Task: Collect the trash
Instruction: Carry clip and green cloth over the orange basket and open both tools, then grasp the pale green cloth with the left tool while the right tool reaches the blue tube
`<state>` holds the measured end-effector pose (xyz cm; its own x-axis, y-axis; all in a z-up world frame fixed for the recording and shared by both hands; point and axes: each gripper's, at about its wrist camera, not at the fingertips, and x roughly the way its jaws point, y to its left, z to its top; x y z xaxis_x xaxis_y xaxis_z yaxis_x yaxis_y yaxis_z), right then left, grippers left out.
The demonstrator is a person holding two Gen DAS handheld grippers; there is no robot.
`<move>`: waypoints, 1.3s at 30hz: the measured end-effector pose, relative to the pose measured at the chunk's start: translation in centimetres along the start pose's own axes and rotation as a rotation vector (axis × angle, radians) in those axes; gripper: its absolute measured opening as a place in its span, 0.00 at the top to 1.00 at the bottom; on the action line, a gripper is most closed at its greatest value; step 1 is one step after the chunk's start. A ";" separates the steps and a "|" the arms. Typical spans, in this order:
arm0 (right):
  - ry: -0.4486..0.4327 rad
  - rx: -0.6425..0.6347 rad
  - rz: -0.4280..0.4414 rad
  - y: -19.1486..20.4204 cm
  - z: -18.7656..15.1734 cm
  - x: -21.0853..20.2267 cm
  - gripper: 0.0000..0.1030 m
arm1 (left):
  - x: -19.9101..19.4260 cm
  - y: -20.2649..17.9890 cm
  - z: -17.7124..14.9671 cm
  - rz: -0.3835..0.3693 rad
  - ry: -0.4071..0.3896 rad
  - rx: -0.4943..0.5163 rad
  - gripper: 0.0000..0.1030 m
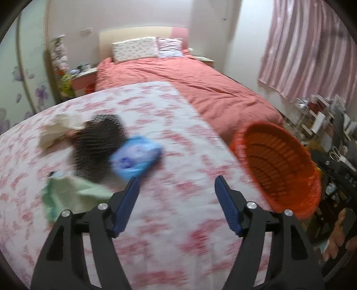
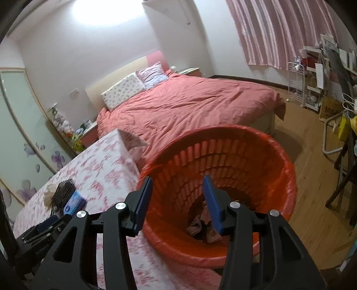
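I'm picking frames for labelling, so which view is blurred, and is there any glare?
Left wrist view: motion blur smears the tablecloth, blue packet and dark mesh item; the left tool stays sharp. Right wrist view: mostly crisp, the orange basket readable, but a blown-out ceiling light glares at top; fisheye bends both.

The table (image 1: 156, 133) is viewed obliquely from above by the left wrist, the orange basket (image 2: 223, 169) closely by the right; both are shared.

Bare tablecloth (image 1: 178, 156) between litter (image 1: 136, 158) and bin (image 1: 279, 160)
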<state>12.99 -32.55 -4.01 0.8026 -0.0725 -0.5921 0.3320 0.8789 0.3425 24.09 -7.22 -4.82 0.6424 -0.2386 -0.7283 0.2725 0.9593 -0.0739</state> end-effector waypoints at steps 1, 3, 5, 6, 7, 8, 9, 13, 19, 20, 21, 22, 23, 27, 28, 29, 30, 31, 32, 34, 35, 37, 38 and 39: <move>0.005 -0.012 0.007 0.6 -0.2 0.0 0.52 | -0.2 0.7 -0.2 0.014 -0.002 -0.008 0.30; 0.015 -0.034 0.016 1.5 -0.6 0.0 0.52 | -0.9 2.6 -0.8 0.054 -0.006 -0.029 0.28; 0.027 -0.055 0.025 2.5 -1.0 -0.1 0.51 | -1.5 5.1 -1.4 0.111 -0.013 -0.055 0.25; 0.035 -0.067 0.032 3.1 -1.4 -0.1 0.50 | -1.6 5.8 -1.5 0.127 -0.012 -0.064 0.24; 0.041 -0.076 0.037 3.4 -1.6 0.0 0.50 | -1.7 6.9 -1.7 0.147 -0.007 -0.082 0.24; 0.049 -0.086 0.042 3.9 -1.8 0.0 0.50 | -1.8 8.0 -2.0 0.164 0.000 -0.103 0.24; 0.058 -0.097 0.048 4.3 -2.1 0.0 0.50 | -1.7 8.9 -2.1 0.178 0.007 -0.120 0.24; 0.087 -0.133 0.064 5.9 -3.1 0.1 0.50 | -1.1 11.2 -2.6 0.197 0.043 -0.170 0.24; 0.113 -0.170 0.071 7.7 -3.9 0.2 0.49 | 0.6 10.7 -2.7 0.186 0.075 -0.163 0.25; 0.116 -0.174 0.071 7.9 -4.0 0.2 0.49 | 0.9 10.5 -2.7 0.184 0.076 -0.160 0.29; 0.120 -0.177 0.071 8.1 -4.1 0.2 0.49 | 0.9 10.5 -2.8 0.173 0.073 -0.158 0.35; 0.122 -0.181 0.071 8.3 -4.2 0.3 0.49 | 0.9 10.4 -2.8 0.159 0.066 -0.155 0.42; 0.125 -0.184 0.070 8.5 -4.3 0.3 0.49 | 0.7 10.3 -2.8 0.144 0.061 -0.149 0.56; 0.137 -0.195 0.074 9.2 -4.6 0.5 0.49 | 0.1 10.5 -3.0 0.136 0.052 -0.130 0.82; 0.140 -0.198 0.078 9.4 -4.7 0.6 0.49 | -0.2 10.8 -3.2 0.131 0.050 -0.135 0.84; 0.141 -0.200 0.080 9.6 -4.8 0.6 0.49 | -0.5 11.2 -3.3 0.129 0.045 -0.141 0.84; 0.144 -0.206 0.084 9.9 -4.9 0.6 0.49 | -0.9 11.6 -3.5 0.127 0.039 -0.147 0.84; 0.146 -0.210 0.087 10.2 -5.0 0.6 0.49 | -1.4 12.2 -3.7 0.129 0.028 -0.151 0.84; 0.148 -0.215 0.090 10.5 -5.1 0.6 0.49 | -2.0 12.8 -3.9 0.139 0.017 -0.154 0.84; 0.154 -0.229 0.099 11.2 -5.5 0.7 0.49 | -3.0 14.1 -4.2 0.162 0.001 -0.164 0.84; 0.156 -0.233 0.102 11.5 -5.5 0.8 0.49 | -3.3 14.8 -4.2 0.176 -0.004 -0.167 0.84; 0.164 -0.246 0.113 12.4 -6.0 1.0 0.49 | -3.9 16.3 -4.4 0.215 -0.013 -0.177 0.84; 0.167 -0.251 0.118 12.7 -6.1 1.0 0.49 | -4.0 17.4 -4.5 0.236 -0.012 -0.190 0.84; 0.172 -0.260 0.126 13.3 -6.4 1.0 0.49 | -4.1 18.2 -4.6 0.254 -0.008 -0.203 0.84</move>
<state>15.10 -17.93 -4.71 0.7265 0.1054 -0.6791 0.0804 0.9684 0.2363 23.10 11.97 -6.31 0.6774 0.0121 -0.7355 -0.0456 0.9986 -0.0256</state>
